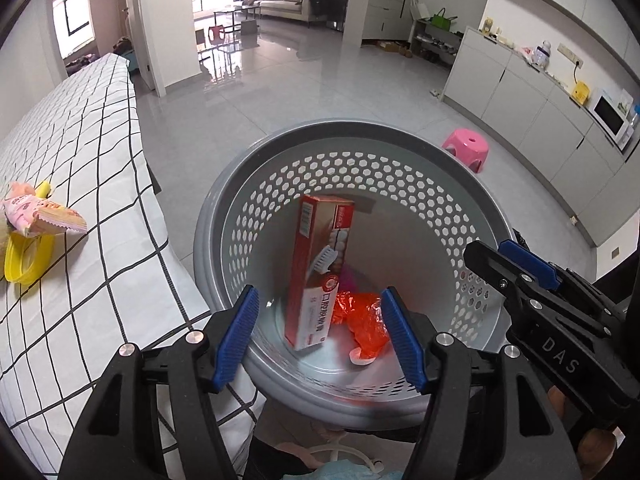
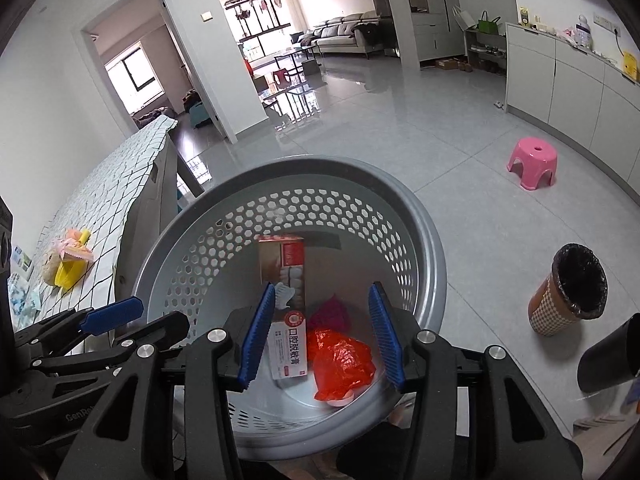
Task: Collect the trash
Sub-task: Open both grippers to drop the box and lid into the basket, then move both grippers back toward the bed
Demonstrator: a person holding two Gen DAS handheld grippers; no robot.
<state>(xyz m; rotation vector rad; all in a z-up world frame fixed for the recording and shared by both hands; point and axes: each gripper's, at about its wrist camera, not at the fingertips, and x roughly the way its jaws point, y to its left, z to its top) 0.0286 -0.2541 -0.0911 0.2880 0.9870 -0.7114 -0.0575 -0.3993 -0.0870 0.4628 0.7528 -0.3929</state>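
We hold both grippers over the grey perforated basket, each tilted down into its mouth. Our left gripper stands released, its blue pads spread with nothing between them; our right gripper is likewise released and empty, and it shows at the right edge of the left view, just beside the basket's rim. What we see through the gaps lies on the basket floor, not in our grasp.

The trash gathered so far sits inside the basket: a red toothpaste box leaning upright against the far wall, a crumpled red plastic bag on the bottom just beside it, a small white round piece under the bag's near edge, and something magenta behind the bag that we cannot identify.

More remains on the checked tablecloth to our left: a pink snack wrapper lying on top of a yellow ring-shaped thing, close to the cloth's left edge in the view.

As we judge it, the risks are these. Swinging left toward the table, a gripper could catch the basket's rim and tip it, spilling the tall box. The wrapper is thin and overlaps the yellow piece, so a careless pinch may take both or only drag the cloth. The two grippers are also near each other and could collide
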